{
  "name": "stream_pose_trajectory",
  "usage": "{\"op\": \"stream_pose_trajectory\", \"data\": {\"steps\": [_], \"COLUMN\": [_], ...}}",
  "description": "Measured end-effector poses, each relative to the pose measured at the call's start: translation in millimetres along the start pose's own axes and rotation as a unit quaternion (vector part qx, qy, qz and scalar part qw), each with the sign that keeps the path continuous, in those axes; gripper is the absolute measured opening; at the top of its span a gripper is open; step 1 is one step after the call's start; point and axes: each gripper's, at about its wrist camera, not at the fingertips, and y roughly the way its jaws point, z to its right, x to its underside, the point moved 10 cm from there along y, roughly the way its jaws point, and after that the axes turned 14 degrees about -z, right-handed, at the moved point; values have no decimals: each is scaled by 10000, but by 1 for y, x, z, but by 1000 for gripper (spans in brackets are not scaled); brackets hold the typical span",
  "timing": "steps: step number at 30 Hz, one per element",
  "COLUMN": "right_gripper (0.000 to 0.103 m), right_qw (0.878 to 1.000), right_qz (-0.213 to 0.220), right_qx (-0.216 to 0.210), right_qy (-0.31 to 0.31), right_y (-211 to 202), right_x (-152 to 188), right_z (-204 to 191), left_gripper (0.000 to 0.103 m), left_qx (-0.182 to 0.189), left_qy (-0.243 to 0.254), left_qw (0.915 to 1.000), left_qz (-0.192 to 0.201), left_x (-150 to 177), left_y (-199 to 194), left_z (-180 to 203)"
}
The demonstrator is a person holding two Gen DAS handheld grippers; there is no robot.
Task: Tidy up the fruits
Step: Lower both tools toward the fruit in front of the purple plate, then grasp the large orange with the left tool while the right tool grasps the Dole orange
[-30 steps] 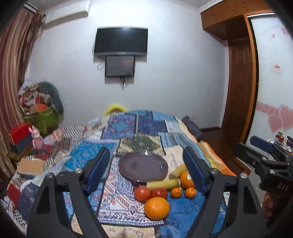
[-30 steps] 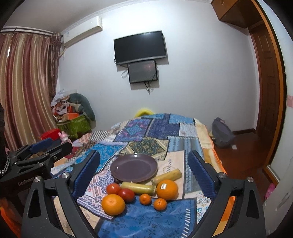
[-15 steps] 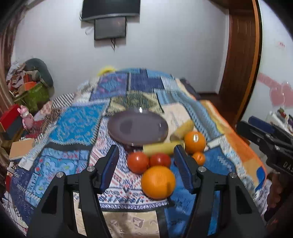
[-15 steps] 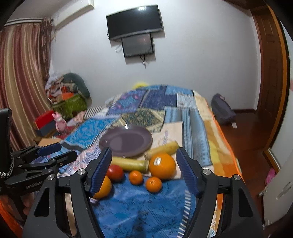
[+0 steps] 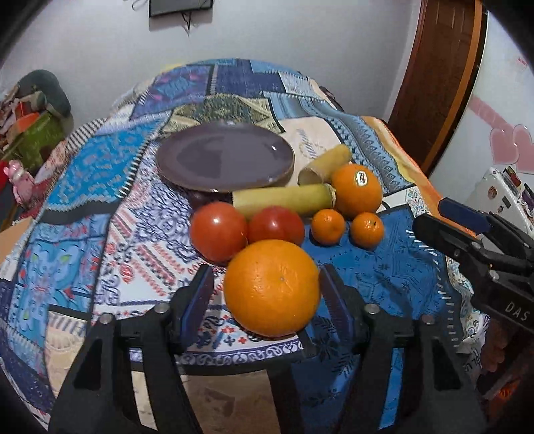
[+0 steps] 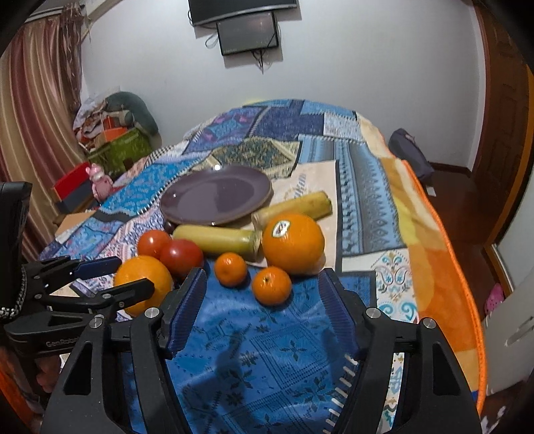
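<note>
A large orange (image 5: 272,287) lies on the patchwork blanket between the fingers of my left gripper (image 5: 267,293). Its jaws are opening, with a gap showing at the left pad (image 5: 197,300). Behind the orange sit two tomatoes (image 5: 218,230), two mandarins (image 5: 328,226), a stickered orange (image 5: 356,189), two yellowish cylinders (image 5: 283,200) and a bare purple plate (image 5: 223,157). My right gripper (image 6: 262,283) hovers low with its jaws closing. The nearer mandarin (image 6: 271,286) lies between its fingertips, untouched. Each gripper also shows in the other's view: right gripper (image 5: 444,222), left gripper (image 6: 130,275).
The blanket (image 6: 267,350) covers a bed whose right edge drops to a wooden floor with a dark bag (image 6: 410,153). Boxes and clutter (image 6: 113,140) and a pink toy (image 6: 98,180) stand at the left. A screen (image 6: 247,30) hangs on the far wall.
Both grippers have sunk and tilted down toward the fruit, and their jaws have narrowed. The left one now straddles the large orange; the right one has come up to the mandarins.
</note>
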Motion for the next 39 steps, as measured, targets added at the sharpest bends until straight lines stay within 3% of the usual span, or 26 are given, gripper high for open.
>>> {"op": "stream_pose_trajectory", "data": {"steps": [8, 15, 25, 39], "right_gripper": [67, 67, 67, 69], "right_qw": [9997, 9995, 9994, 9945], "right_qz": [-213, -252, -252, -923], "right_qx": [-39, -64, -47, -327], "right_qy": [120, 183, 233, 382], "right_y": [14, 19, 38, 96], "right_x": [0, -8, -34, -29], "right_z": [14, 21, 30, 34], "left_gripper": [67, 65, 65, 65], "left_qx": [-44, 23, -63, -139], "left_qy": [63, 10, -151, -291], "left_qw": [9995, 9998, 9983, 9981], "left_qz": [-317, -180, 563, 532], "left_x": [1, 1, -40, -62], "left_y": [31, 16, -36, -11], "left_z": [3, -2, -23, -42]}}
